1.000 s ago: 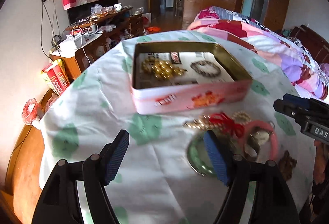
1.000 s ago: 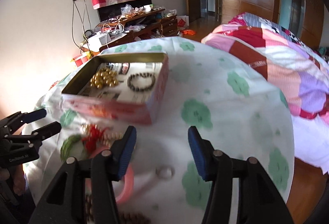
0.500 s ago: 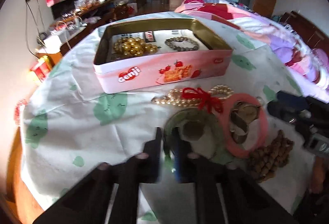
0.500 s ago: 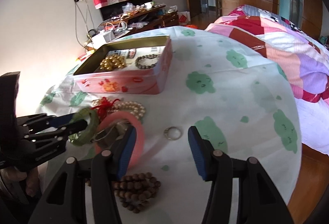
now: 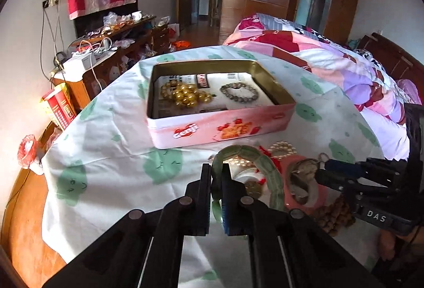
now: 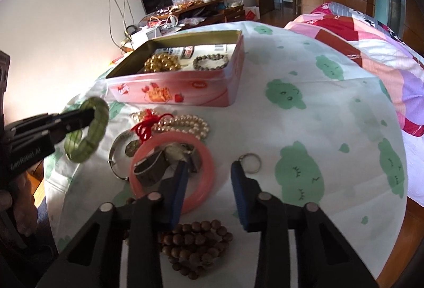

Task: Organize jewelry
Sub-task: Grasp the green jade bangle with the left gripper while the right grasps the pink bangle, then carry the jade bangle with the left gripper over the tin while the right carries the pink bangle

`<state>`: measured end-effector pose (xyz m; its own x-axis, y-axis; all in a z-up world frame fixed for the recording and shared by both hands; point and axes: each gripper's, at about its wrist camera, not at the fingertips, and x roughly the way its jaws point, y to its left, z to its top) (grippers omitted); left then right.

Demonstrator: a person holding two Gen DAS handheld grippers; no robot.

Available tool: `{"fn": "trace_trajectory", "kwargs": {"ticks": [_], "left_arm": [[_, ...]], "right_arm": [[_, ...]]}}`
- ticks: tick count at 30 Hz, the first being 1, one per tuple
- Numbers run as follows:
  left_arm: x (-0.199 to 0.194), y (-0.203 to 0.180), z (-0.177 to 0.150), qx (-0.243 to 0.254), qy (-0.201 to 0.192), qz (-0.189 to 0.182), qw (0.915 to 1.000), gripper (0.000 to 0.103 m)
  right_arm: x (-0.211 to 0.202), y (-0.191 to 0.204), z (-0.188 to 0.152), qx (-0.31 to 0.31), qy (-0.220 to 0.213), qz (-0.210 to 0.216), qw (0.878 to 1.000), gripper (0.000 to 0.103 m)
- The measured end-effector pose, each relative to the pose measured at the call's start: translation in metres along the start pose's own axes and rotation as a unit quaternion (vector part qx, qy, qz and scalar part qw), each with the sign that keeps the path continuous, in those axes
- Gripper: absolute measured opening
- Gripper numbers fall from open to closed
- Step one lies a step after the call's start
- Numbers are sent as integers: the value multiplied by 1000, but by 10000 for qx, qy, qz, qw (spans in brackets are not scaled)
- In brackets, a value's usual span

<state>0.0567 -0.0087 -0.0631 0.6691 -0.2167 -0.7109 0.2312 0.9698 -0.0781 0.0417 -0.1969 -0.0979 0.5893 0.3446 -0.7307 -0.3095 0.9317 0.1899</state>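
Note:
My left gripper [image 5: 216,174] is shut on a green jade bracelet [image 5: 265,166] and holds it tilted just above the cloth; in the right wrist view this left gripper [image 6: 87,116] carries the bracelet [image 6: 91,134] at the left. My right gripper [image 6: 209,169] straddles the rim of a pink bangle [image 6: 208,155], one finger inside the ring and one outside. Its jaws are closing, with the pads still apart from the rim. A pink tin [image 6: 185,92] behind holds gold beads [image 6: 161,64] and a dark bead bracelet [image 6: 210,61].
On the cloth lie a pearl strand [image 6: 185,125] with a red knot [image 6: 145,126], a metal watch [image 6: 156,166] inside the bangle, a small ring [image 6: 250,162] and brown wooden beads [image 6: 196,240]. A bed [image 5: 331,60] stands at the right, a cluttered cabinet [image 5: 106,49] at the left.
My left gripper shut on the green bracelet and raised it off the cloth. My right gripper came down over the pink bangle's rim and its jaws narrowed.

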Motion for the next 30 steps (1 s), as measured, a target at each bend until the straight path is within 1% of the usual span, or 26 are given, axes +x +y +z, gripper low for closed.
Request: {"fn": "trace_trajectory", "kwargs": {"ticks": [2, 5, 8, 9, 10, 12, 13, 23, 30], "left_arm": [[3, 4, -1, -61, 54, 39, 10000, 5], [7, 7, -4, -95, 132, 34, 9999, 5], [9, 6, -5, -108, 164, -2, 9998, 5], [8, 6, -4, -107, 154, -1, 9998, 5], [6, 7, -4, -108, 137, 3, 9998, 5], [4, 9, -3, -134, 113, -1, 9998, 5], [4, 9, -3, -142, 106, -5, 9998, 5], [1, 10, 0, -154, 52, -12, 9999, 5], [-6, 10, 9, -148, -94, -15, 9998, 5]], "right_arm": [[1, -1, 0, -1, 39, 46, 10000, 28], [7, 0, 0, -24, 203, 76, 9998, 27], [8, 6, 0, -221, 262, 21, 9994, 27], [8, 7, 0, -229, 259, 24, 9994, 21], [8, 6, -1, -208, 250, 27, 9995, 18], [5, 4, -2, -151, 177, 83, 9997, 13], [2, 3, -2, -135, 123, 69, 9998, 12], [-25, 2, 12, 16, -476, 191, 9987, 12], [-36, 0, 25, 58, -714, 168, 9973, 12]]}}
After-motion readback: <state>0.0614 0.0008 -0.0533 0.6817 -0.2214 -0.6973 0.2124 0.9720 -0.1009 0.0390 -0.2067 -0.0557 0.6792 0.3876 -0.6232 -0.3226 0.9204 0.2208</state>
